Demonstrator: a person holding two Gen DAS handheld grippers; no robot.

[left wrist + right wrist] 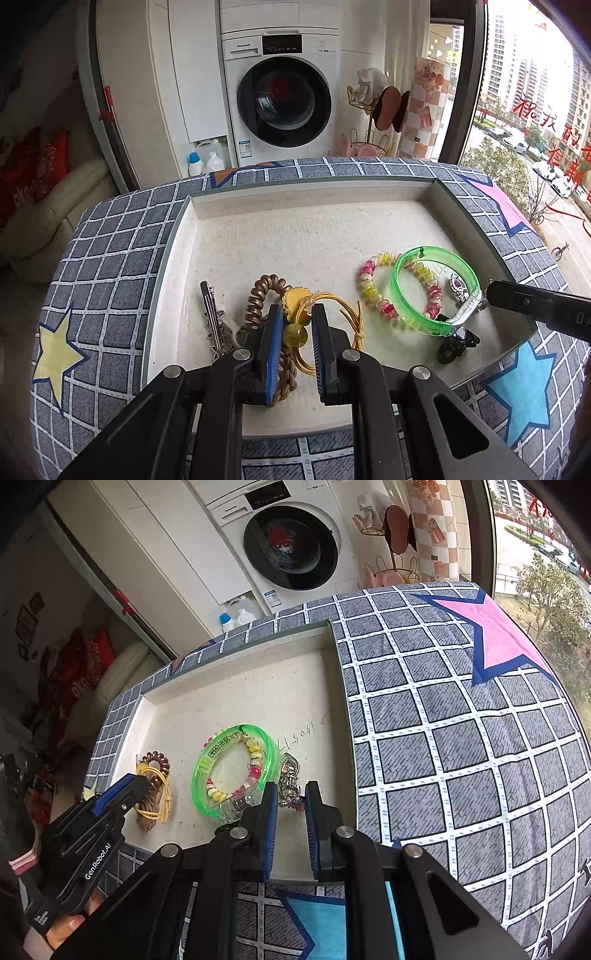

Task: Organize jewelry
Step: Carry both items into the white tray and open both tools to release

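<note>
A shallow white tray [295,229] lies on a star-patterned cloth. In it are a silver hair clip [212,317], a brown coil hair tie [260,299], a yellow hair tie with a flower and bead [297,308], a pink-yellow bead bracelet [369,286], a green bangle [436,295] and a silver-purple pendant [290,779]. My left gripper [297,321] is open, its jaws either side of the yellow tie's bead. My right gripper [291,799] is open, its jaws around the pendant's near end; it shows in the left wrist view [524,299] at the tray's right edge.
The cloth [461,738] covers the table around the tray, with wide room to the right. A dark hair claw [456,345] lies at the tray's front right. A washing machine [282,99] and a rack with slippers [373,122] stand behind the table.
</note>
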